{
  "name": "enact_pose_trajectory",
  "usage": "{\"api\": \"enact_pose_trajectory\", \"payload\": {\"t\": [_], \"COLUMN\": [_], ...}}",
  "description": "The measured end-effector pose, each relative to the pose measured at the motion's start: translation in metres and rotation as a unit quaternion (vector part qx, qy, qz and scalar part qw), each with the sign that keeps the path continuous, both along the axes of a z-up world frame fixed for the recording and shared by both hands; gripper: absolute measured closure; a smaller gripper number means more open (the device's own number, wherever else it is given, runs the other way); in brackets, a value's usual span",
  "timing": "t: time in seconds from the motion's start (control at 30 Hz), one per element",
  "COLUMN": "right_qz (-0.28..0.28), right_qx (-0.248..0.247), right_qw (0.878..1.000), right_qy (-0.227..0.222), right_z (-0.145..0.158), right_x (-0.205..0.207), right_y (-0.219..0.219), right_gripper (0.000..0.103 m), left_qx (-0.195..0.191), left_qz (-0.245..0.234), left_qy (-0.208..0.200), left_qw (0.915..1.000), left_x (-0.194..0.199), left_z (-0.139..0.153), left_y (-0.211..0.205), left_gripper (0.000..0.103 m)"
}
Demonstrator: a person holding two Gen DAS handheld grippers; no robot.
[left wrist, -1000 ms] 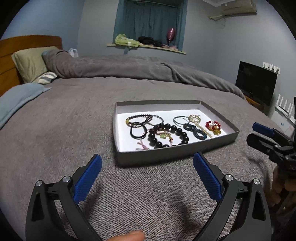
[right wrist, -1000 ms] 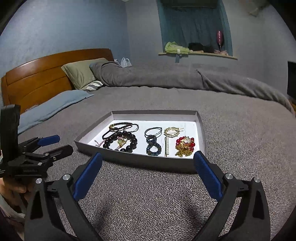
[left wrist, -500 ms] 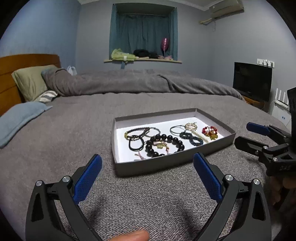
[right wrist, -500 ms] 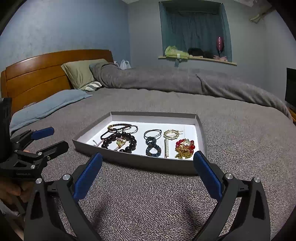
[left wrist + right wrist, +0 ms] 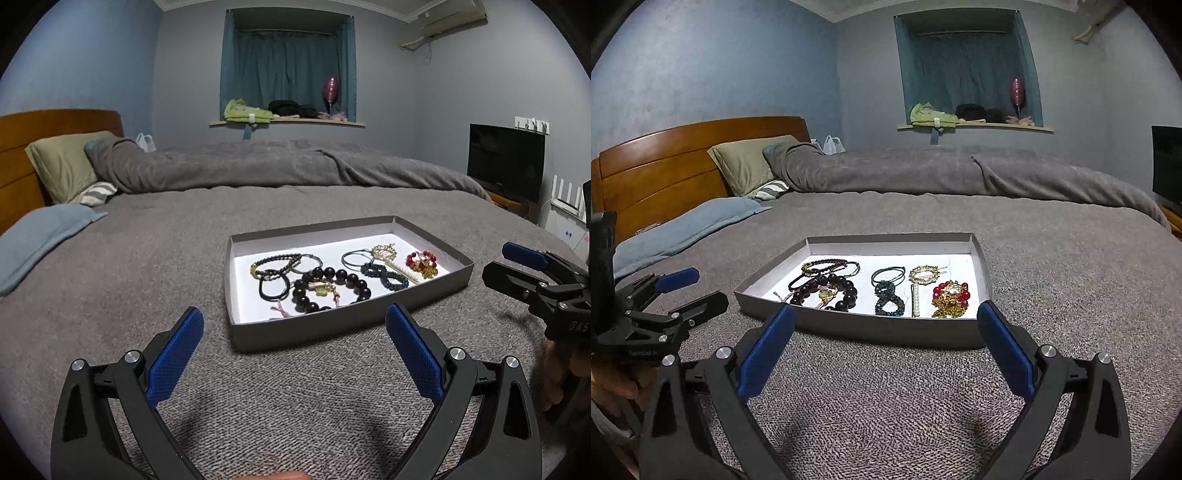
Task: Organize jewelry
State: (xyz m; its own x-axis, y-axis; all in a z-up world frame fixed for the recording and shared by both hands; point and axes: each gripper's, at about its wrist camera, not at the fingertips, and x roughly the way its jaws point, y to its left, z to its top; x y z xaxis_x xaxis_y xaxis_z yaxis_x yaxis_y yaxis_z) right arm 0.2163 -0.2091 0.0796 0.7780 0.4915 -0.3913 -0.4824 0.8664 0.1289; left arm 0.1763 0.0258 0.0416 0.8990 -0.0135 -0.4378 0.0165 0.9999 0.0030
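Apparently nothing is left in hand: left hand-held gripper [image 5: 293, 336] is spread wide and empty, right hand-held gripper [image 5: 885, 334] likewise spread and empty. Both are held above the bed [image 5: 147, 258], just short of the grey tray [image 5: 332, 326], not touching it. All jewelry seen is inside the tray: black bead bracelet [image 5: 330, 290], dark hair ties [image 5: 274, 286], blue beaded piece [image 5: 888, 298], gold hair clip [image 5: 925, 275], pearl bar [image 5: 915, 301], red bead cluster [image 5: 951, 293]. Left-side pieces are overlapped and tangled; right-side pieces are laid roughly apart. No loose items are visible on the bedspread. Judged near done; untangling the left group could remain.
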Motion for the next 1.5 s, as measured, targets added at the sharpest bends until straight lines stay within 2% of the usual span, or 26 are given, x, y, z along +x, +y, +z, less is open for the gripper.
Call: {"api": "enact_pose_trajectory", "payload": {"t": [1.5], "right_qz": [0.002], "right_qx": [-0.006], "right_qw": [1.000], "right_qy": [0.002], "right_z": [-0.0030], "right_x": [-0.0004], "right_y": [0.0054], "right_gripper": [0.006], "left_qx": [0.010], "left_qz": [-0.006], "left_qy": [0.001], "left_qw": [0.9999], "left_x": [-0.0001], "left_z": [-0.0026], "left_y": [-0.0046], "left_gripper": [0.005]}}
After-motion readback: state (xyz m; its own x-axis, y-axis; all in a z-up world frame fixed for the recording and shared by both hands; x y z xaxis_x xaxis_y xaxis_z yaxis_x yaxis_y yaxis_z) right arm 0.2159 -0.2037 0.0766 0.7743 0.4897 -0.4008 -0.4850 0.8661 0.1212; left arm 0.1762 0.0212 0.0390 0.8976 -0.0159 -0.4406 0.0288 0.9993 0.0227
